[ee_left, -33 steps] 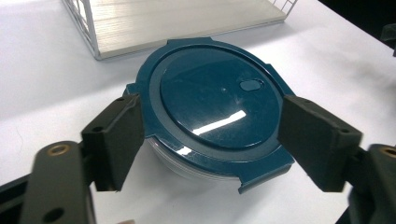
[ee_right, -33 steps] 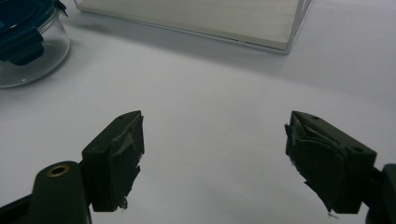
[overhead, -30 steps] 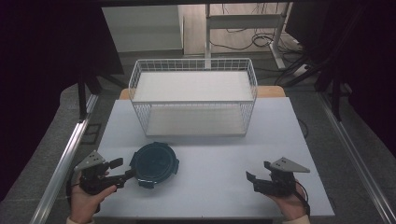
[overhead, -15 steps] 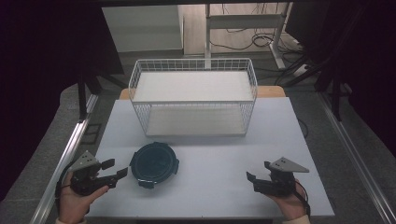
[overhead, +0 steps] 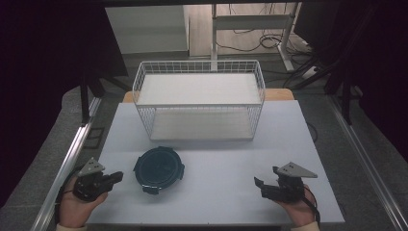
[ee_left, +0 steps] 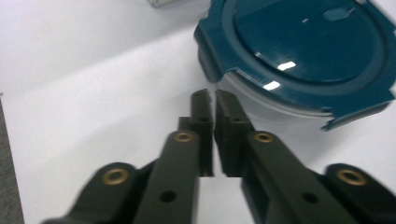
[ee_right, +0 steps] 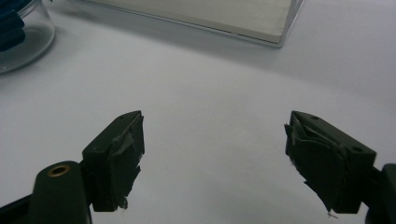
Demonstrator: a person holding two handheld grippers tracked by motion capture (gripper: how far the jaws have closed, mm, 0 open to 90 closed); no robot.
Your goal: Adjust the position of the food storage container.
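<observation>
A round clear container with a dark teal clip lid (overhead: 159,169) rests on the white table (overhead: 216,192), left of centre; its lid (ee_left: 308,46) appears in the left gripper view and its glass wall (ee_right: 21,39) in the right gripper view. My left gripper (overhead: 115,177) lies at the front left, a short way left of the container, with its jaws pressed together and empty (ee_left: 213,100). My right gripper (overhead: 260,185) rests at the front right, jaws wide apart (ee_right: 212,140) over bare table.
A white wire basket (overhead: 199,103) with a flat shelf stands at the back middle of the table; its base edge (ee_right: 205,18) appears in the right gripper view. Dark floor, rails and cables surround the table.
My left gripper has drawn back to the left, away from the container, toward the table's front left edge. The right gripper has stayed put.
</observation>
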